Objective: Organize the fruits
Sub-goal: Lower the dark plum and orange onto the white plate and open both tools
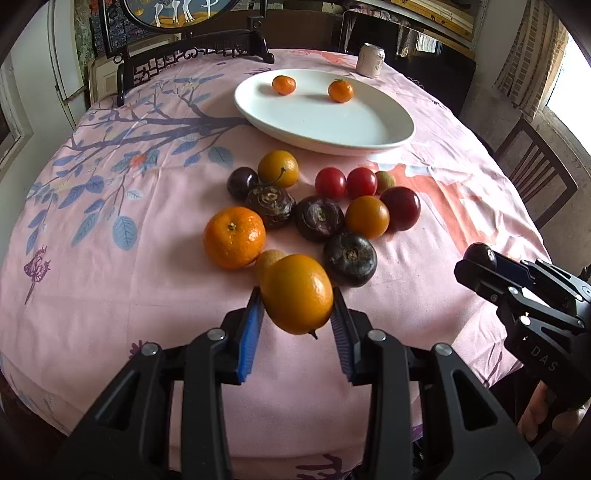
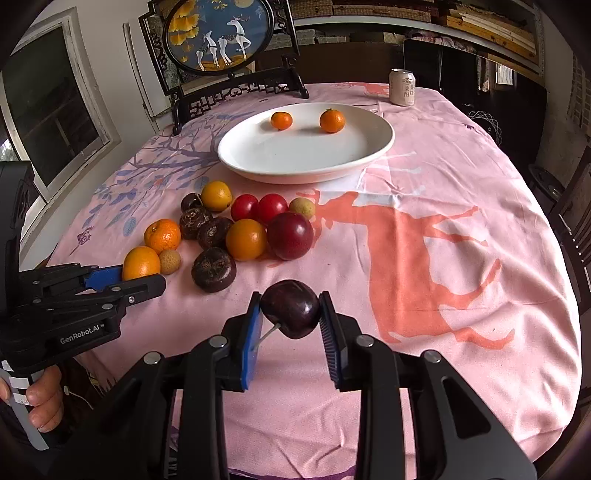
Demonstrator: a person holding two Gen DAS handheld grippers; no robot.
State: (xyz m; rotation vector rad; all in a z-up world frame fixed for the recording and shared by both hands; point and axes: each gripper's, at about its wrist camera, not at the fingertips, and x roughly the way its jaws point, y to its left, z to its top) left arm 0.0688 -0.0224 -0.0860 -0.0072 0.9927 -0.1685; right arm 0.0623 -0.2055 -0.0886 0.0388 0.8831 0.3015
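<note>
My left gripper point(image 1: 297, 299) is shut on a yellow-orange fruit point(image 1: 297, 293), held just above the cloth at the near edge of the fruit pile; it also shows in the right wrist view point(image 2: 140, 263). My right gripper point(image 2: 290, 308) is shut on a dark purple plum point(image 2: 290, 308) with a pale stem, held above the cloth; the plum also shows in the left wrist view point(image 1: 480, 255). A white oval plate point(image 1: 325, 125) point(image 2: 306, 158) at the far middle holds two small mandarins point(image 1: 283, 84) point(image 1: 340, 91). A pile of fruits point(image 1: 321, 218) point(image 2: 236, 229) lies between the plate and the grippers.
The pile holds a mandarin point(image 1: 234, 237), dark water chestnuts point(image 1: 350, 259), red tomatoes point(image 1: 330, 182), a red plum point(image 2: 290, 235) and small longans point(image 2: 170, 261). A drink can point(image 2: 402, 87) and a framed deer screen point(image 2: 218, 35) stand at the far edge. Chairs surround the table.
</note>
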